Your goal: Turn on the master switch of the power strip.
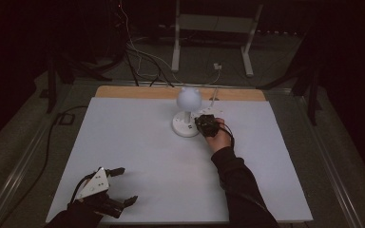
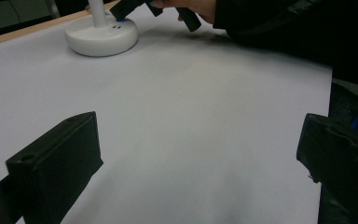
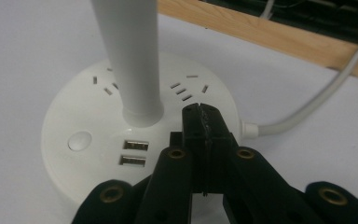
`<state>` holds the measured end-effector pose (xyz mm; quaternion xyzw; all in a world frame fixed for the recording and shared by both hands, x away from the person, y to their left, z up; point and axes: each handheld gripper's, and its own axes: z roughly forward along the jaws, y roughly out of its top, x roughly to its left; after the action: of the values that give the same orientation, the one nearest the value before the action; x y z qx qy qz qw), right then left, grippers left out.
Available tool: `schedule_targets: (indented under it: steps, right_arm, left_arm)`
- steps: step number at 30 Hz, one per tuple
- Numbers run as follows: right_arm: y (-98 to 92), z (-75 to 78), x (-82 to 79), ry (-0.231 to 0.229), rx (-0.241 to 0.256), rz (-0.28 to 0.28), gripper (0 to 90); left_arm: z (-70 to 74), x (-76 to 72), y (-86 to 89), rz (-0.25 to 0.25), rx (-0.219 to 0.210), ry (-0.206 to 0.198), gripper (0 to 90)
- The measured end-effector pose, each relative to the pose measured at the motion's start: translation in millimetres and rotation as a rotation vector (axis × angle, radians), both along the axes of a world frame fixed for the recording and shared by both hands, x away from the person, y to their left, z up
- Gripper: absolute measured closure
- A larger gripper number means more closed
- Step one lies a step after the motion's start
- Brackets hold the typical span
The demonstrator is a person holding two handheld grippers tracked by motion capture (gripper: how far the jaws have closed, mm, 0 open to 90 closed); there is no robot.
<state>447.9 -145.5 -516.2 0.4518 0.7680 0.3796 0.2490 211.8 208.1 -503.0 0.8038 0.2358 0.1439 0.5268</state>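
A white desk lamp (image 1: 188, 99) with a round head stands on a round white base (image 1: 184, 126) at the far middle of the white table. The base (image 3: 93, 154) carries sockets, two USB ports (image 3: 135, 153) and a round button (image 3: 79, 141). My right gripper (image 3: 200, 116) is shut, empty, with its tips resting over the base's top just right of the lamp stem (image 3: 130, 60). It shows in the high view as right gripper (image 1: 206, 124) beside the base. My left gripper (image 1: 120, 185) stands open above the near left of the table, nothing between its jaws.
A white power cable (image 3: 307, 107) runs from the base toward the wooden far edge (image 1: 180, 92) of the table. A white sheet (image 1: 171, 156) covers the table top. Behind the table stand a white frame (image 1: 214, 33) and loose cables on the floor.
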Motion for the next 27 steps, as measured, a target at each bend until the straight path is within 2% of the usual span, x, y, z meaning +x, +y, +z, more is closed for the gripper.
schedule_targets:
  steps: [2, 3, 6, 7, 9, 11, 14, 17, 21, 27]
  right_arm:
    - [0.2, 1.1, 0.7, 0.002, -0.014, 0.007, 90.0]
    - [0.0, 2.8, 1.0, 0.003, -0.006, 0.009, 90.0]
    - [-1.9, 7.8, 4.6, 0.022, -0.001, -0.026, 90.0]
    - [-3.8, 9.2, 5.7, 0.026, 0.023, -0.024, 90.0]
    - [-6.7, 12.8, 5.4, 0.009, 0.034, -0.021, 88.5]
    - [-8.3, 16.5, 4.2, 0.013, 0.061, -0.006, 85.6]
    - [-8.5, 20.9, 2.5, 0.019, 0.084, 0.010, 81.9]
    - [-7.4, 22.8, 1.1, 0.032, 0.084, 0.022, 77.8]
    - [-8.7, 25.4, -1.5, 0.039, 0.095, 0.034, 67.4]
    - [-13.9, 28.6, -7.3, 0.023, 0.129, 0.093, 39.2]
  left_arm:
    - [0.4, -0.1, 0.8, 0.003, -0.006, 0.000, 0.2]
    - [0.4, -0.1, 1.0, 0.004, -0.006, 0.000, 0.3]
    - [0.3, 0.0, 0.8, 0.000, -0.003, 0.000, 0.2]
    - [0.5, -0.2, 0.7, 0.000, -0.005, -0.002, 0.2]
    - [0.6, -0.6, 0.9, -0.001, -0.005, -0.003, 0.2]
    - [0.2, 0.0, 1.4, 0.000, -0.003, -0.001, 0.3]
    - [0.4, 0.5, 1.5, 0.002, -0.008, 0.000, 0.3]
    - [0.3, -0.1, 0.8, 0.000, -0.001, -0.002, 0.3]
    - [0.2, 0.0, 0.8, 0.002, 0.000, -0.002, 0.3]
    - [0.0, 0.3, 0.3, 0.002, 0.003, -0.004, 0.2]
